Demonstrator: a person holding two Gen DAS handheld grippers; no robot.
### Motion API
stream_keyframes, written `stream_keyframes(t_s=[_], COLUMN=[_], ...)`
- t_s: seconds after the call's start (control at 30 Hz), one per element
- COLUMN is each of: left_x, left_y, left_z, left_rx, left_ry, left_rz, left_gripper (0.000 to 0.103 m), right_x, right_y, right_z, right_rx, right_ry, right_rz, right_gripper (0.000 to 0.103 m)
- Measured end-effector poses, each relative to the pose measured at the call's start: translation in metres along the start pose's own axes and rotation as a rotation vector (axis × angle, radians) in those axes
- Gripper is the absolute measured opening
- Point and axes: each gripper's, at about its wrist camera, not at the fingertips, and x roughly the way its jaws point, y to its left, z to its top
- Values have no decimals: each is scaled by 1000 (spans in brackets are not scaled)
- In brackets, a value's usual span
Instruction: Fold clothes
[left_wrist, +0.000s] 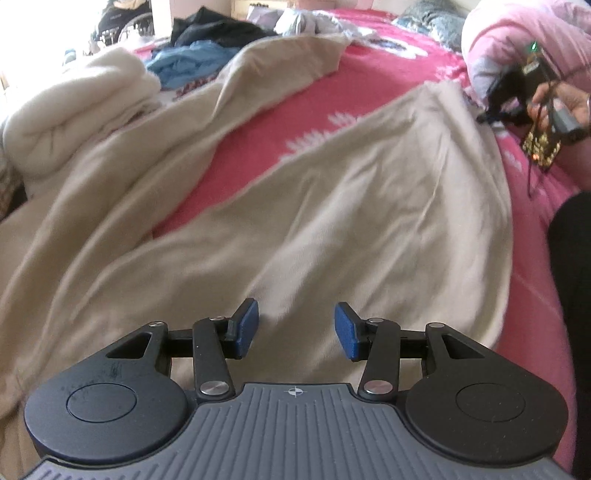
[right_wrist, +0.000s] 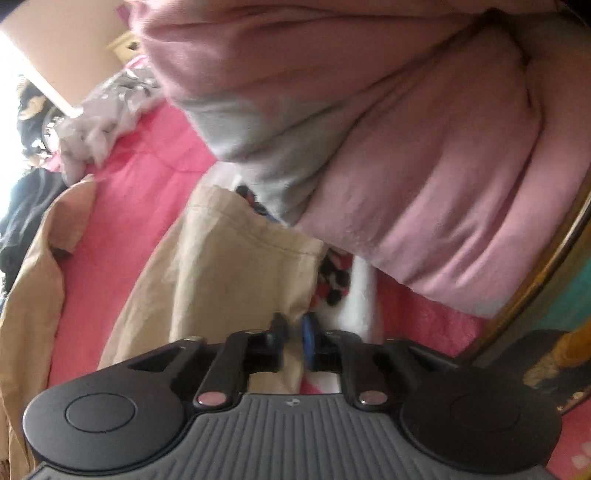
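Beige trousers (left_wrist: 332, 206) lie spread on a pink bedsheet (left_wrist: 258, 136), the two legs parted in a V running away from me. My left gripper (left_wrist: 295, 328) is open and empty, hovering just over the near part of the trousers. My right gripper (right_wrist: 294, 332) has its jaws nearly together on the hem edge of the right trouser leg (right_wrist: 229, 266). It also shows in the left wrist view (left_wrist: 524, 96), held in a hand at the far end of that leg.
A folded cream blanket (left_wrist: 74, 110) sits at the left. Blue and black clothes (left_wrist: 199, 55) lie at the far left. A pink quilt (right_wrist: 406, 147) bulges at the right, close over the right gripper. A wooden bed frame (right_wrist: 546, 266) edges the right.
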Motion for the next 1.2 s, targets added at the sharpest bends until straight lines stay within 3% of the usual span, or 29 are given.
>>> stream_keyframes(t_s=[0.13, 0.23, 0.33, 0.43, 0.5, 0.77, 0.83, 0.87, 0.9, 0.93, 1.03, 1.1, 1.2], left_x=[-2, -2, -2, -3, -3, -11, -20, -27, -36, -47, -76, -92, -106], left_y=[2, 3, 5, 6, 5, 4, 7, 10, 13, 16, 25, 30, 34], left_z=[-9, -10, -11, -12, -12, -20, -24, -26, -28, -31, -42, -52, -67], left_rx=[-4, 4, 9, 3, 1, -17, -43, -57, -72, -90, -134, -147, -172], left_ry=[10, 17, 22, 28, 37, 103, 124, 128, 126, 122, 118, 123, 134], left_rz=[-2, -2, 0, 0, -1, 35, 67, 86, 106, 125, 168, 185, 208], left_gripper=[46, 46, 46, 46, 46, 46, 46, 46, 46, 46, 46, 46, 46], right_x=[-20, -9, -15, -39, -58, 18, 26, 21, 15, 6, -35, -66, -109], right_y=[3, -2, 12, 33, 45, 75, 69, 67, 69, 72, 98, 123, 157], right_z=[-8, -11, -17, -30, -39, -17, -6, -3, -3, -7, -30, -49, -84], right_rx=[-84, -147, -237, -396, -507, -590, -577, -582, -585, -597, -766, -913, -1080], right_ry=[-71, -52, -79, -162, -226, -99, -173, -210, -232, -260, -360, -375, -257], right_rz=[-74, -141, -191, -276, -248, -113, -225, -274, -269, -248, -49, 156, 511], right_gripper=[5, 5, 12, 16, 17, 10, 8, 0, 1, 6, 7, 11, 10])
